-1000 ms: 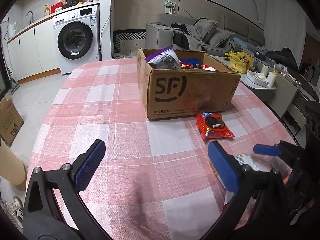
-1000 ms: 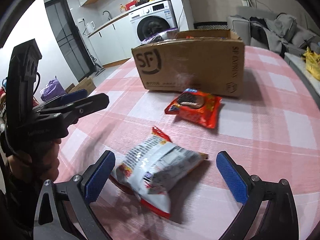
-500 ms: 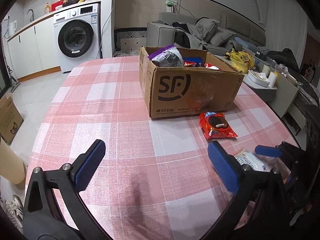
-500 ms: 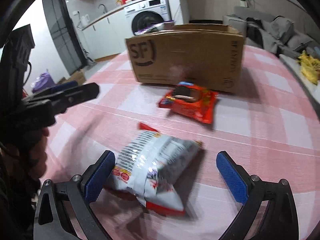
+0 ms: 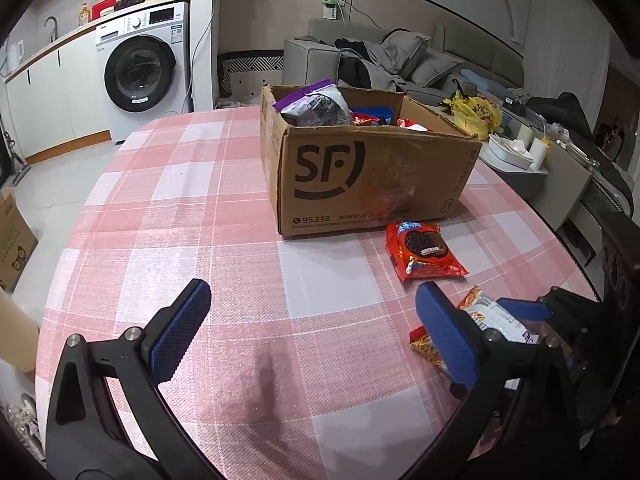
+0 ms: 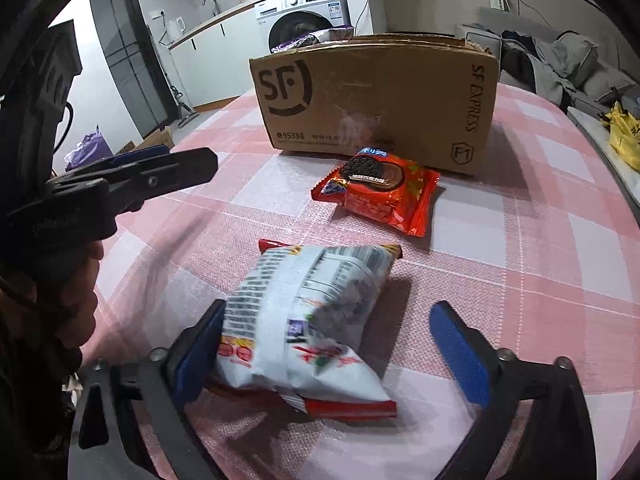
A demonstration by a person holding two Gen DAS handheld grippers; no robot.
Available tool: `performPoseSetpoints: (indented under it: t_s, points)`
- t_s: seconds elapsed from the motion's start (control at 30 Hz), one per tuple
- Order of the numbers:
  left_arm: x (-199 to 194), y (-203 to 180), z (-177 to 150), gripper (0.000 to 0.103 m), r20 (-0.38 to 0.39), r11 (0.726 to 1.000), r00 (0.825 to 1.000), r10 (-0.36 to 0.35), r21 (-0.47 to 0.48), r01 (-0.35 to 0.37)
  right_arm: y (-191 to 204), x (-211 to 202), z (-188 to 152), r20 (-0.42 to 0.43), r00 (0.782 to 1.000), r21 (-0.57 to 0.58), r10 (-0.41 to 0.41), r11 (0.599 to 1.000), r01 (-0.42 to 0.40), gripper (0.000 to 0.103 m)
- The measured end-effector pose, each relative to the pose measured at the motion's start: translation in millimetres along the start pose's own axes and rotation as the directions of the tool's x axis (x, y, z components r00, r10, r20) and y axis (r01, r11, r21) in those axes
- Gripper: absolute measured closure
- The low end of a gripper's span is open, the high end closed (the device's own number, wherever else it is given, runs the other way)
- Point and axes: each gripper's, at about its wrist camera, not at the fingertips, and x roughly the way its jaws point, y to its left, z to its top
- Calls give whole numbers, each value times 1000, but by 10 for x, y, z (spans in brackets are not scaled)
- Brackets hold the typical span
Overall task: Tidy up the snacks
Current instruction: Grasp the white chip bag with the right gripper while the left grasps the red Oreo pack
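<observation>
The right tongs (image 6: 326, 354) have advanced around the white bag (image 6: 304, 320), wide open with one pad touching it, ready to grip; left tongs (image 5: 316, 330) hover open, empty.

Bare tablecloth (image 5: 224, 216) left of cardboard box (image 5: 360, 176) — cookie packet (image 6: 380, 192) just before it.

The cardboard box (image 6: 376, 100) hides nearly all its snacks; white snack bag (image 6: 304, 320) print is blurred.
</observation>
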Motion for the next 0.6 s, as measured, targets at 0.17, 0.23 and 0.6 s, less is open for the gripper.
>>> performPoseSetpoints:
  t_s: [0.17, 0.23, 0.6]
  points:
    - [38, -21, 17, 1, -4, 1000, 1000, 0, 7, 0, -56, -33, 2, 6, 996, 34, 93, 995, -93, 34]
    - [46, -26, 15, 1, -3, 1000, 1000, 0, 10, 0, -64, -50, -14, 8, 993, 33, 118, 992, -118, 36]
    - [146, -46, 34, 1, -20, 1000, 1000, -6, 10, 6, -140, -231, -58, 105, 986, 44, 127, 990, -132, 46]
